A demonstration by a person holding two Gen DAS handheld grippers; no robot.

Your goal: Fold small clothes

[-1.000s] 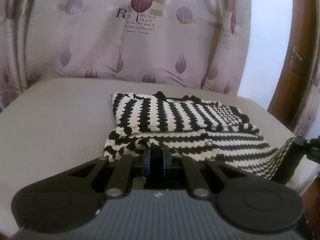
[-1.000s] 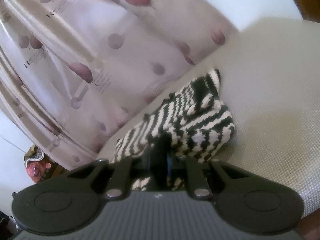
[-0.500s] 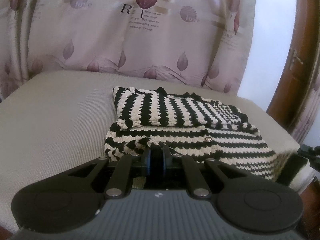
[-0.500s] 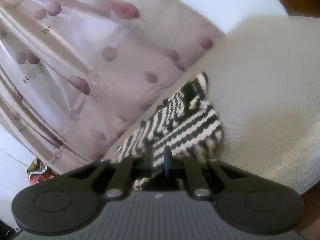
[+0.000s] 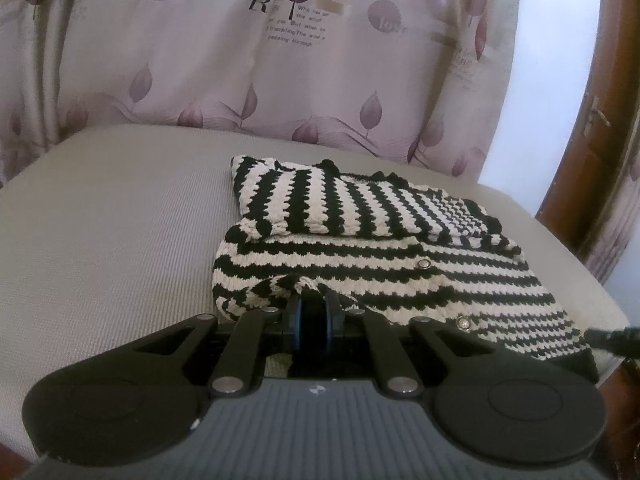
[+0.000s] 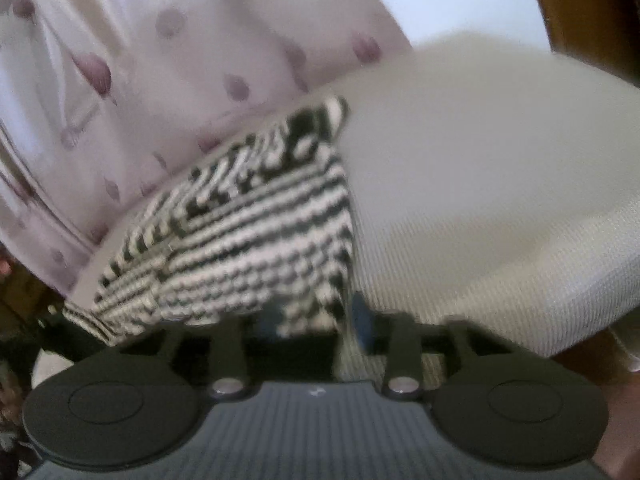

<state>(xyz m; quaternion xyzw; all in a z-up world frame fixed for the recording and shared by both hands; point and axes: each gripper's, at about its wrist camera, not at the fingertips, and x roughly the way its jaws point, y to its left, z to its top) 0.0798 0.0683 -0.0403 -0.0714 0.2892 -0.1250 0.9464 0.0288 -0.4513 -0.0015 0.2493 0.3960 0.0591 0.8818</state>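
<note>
A black-and-white striped knit garment (image 5: pixel 360 248) with small metal snaps lies on a beige cushioned surface (image 5: pixel 112 232), its far part folded over. My left gripper (image 5: pixel 312 304) is shut on the garment's near left edge, a bunched fold between its fingers. In the blurred right wrist view the garment (image 6: pixel 240 240) lies flat and my right gripper (image 6: pixel 316 316) is open, its jaws spread around the garment's near corner. The right gripper's tip shows at the left wrist view's right edge (image 5: pixel 612 336).
A pink curtain (image 5: pixel 280 60) with purple leaf prints hangs behind the cushion. A brown wooden door frame (image 5: pixel 592 140) stands at the right. The cushion's edge (image 6: pixel 560 336) drops off near my right gripper.
My right gripper has opened and let the garment's right corner down flat onto the cushion. The left gripper has stayed shut on the near left edge, shifting slightly.
</note>
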